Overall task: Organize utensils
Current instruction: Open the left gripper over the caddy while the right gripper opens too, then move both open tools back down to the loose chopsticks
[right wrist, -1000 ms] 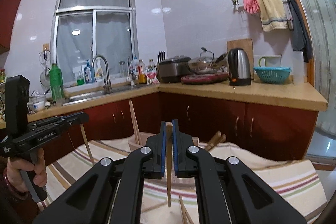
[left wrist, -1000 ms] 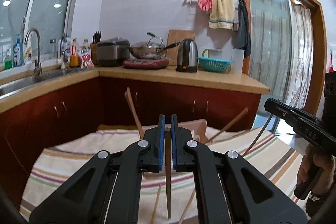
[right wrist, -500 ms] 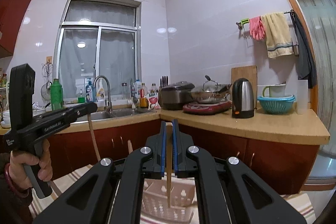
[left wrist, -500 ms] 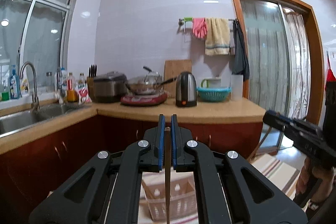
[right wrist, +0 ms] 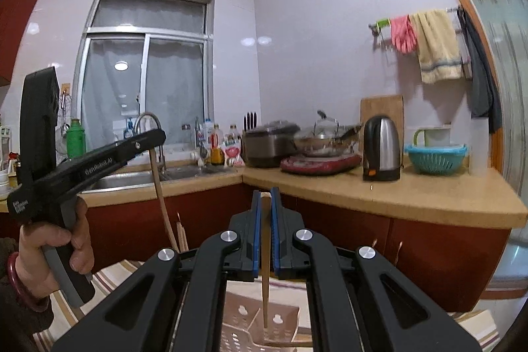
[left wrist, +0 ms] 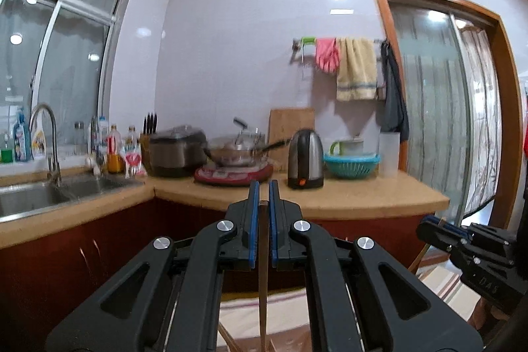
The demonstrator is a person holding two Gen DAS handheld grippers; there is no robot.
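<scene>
My left gripper (left wrist: 263, 187) is shut on a dark wooden chopstick (left wrist: 262, 286) that hangs straight down between the blue pads. My right gripper (right wrist: 266, 192) is shut on a paler chopstick (right wrist: 265, 279), its lower tip over a beige perforated utensil basket (right wrist: 244, 325). In the right wrist view the left gripper (right wrist: 155, 136) is up at the left, held by a hand (right wrist: 59, 246), with its chopstick (right wrist: 161, 197) dangling. Another chopstick (right wrist: 182, 235) stands beside it. In the left wrist view the right gripper (left wrist: 435, 228) shows at the right edge.
A striped cloth (right wrist: 112, 272) covers the table below. Behind runs an L-shaped counter (left wrist: 363, 197) with red cabinets, a sink (left wrist: 39, 197), rice cooker (left wrist: 176, 150), wok (left wrist: 237, 150), kettle (left wrist: 305, 159) and teal colander (left wrist: 351, 165). A glass door (left wrist: 439, 121) is at right.
Both grippers have risen with their chopsticks still gripped. The table, cloth and basket have dropped to the bottom of both views, and the counter now fills the middle.
</scene>
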